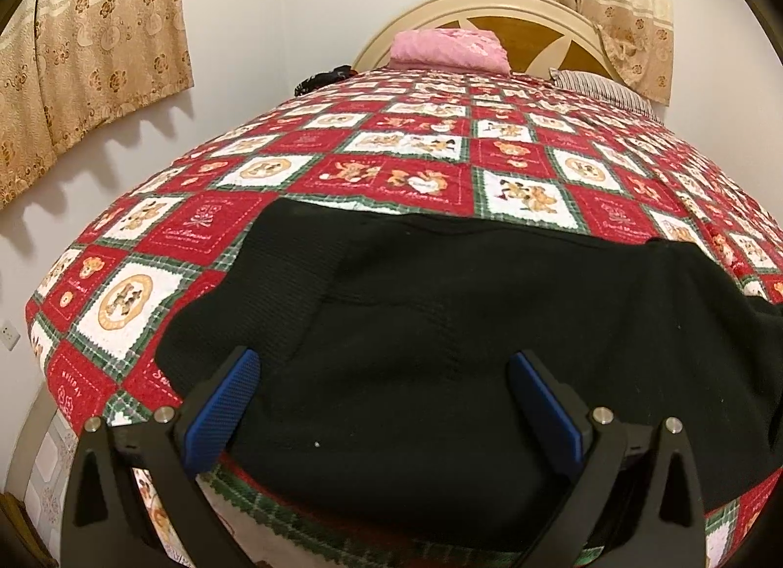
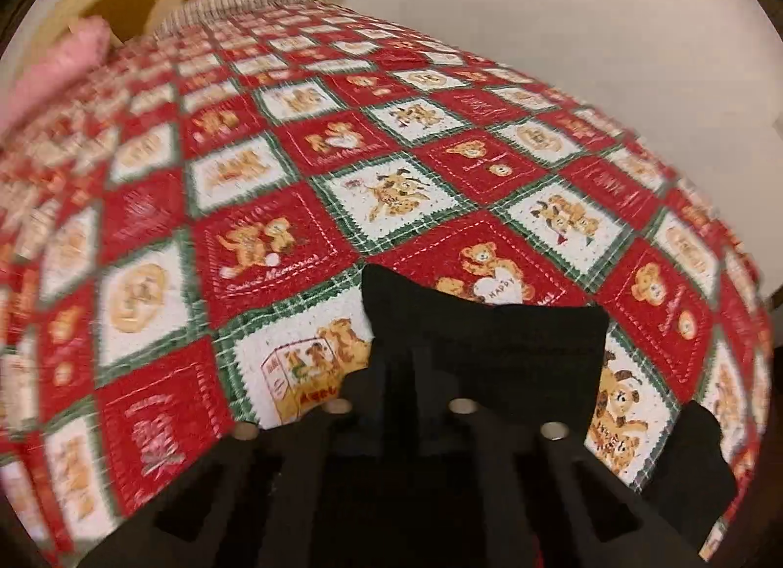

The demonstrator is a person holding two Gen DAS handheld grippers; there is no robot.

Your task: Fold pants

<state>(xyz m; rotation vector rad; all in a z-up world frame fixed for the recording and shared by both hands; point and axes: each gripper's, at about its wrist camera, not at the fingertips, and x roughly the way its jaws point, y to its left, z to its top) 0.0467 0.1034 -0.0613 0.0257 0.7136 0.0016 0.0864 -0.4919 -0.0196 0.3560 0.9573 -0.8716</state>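
The black pants [image 1: 465,323] lie spread across the near part of a bed covered with a red, white and green teddy-bear quilt [image 1: 391,147]. My left gripper [image 1: 386,396] is open, its blue-padded fingers [image 1: 230,401] wide apart just above the near edge of the pants, holding nothing. In the right wrist view my right gripper [image 2: 406,372] is shut on a bunched end of the black pants [image 2: 489,343], lifted above the quilt [image 2: 293,176]. The fabric hides the fingertips. Another bit of black cloth [image 2: 695,460] shows at the lower right.
A pink folded blanket [image 1: 448,46] and a striped pillow [image 1: 602,88] lie at the head of the bed by the wooden headboard [image 1: 514,24]. Patterned curtains [image 1: 98,54] hang on the white walls. The bed's left edge drops to a tiled floor [image 1: 44,470].
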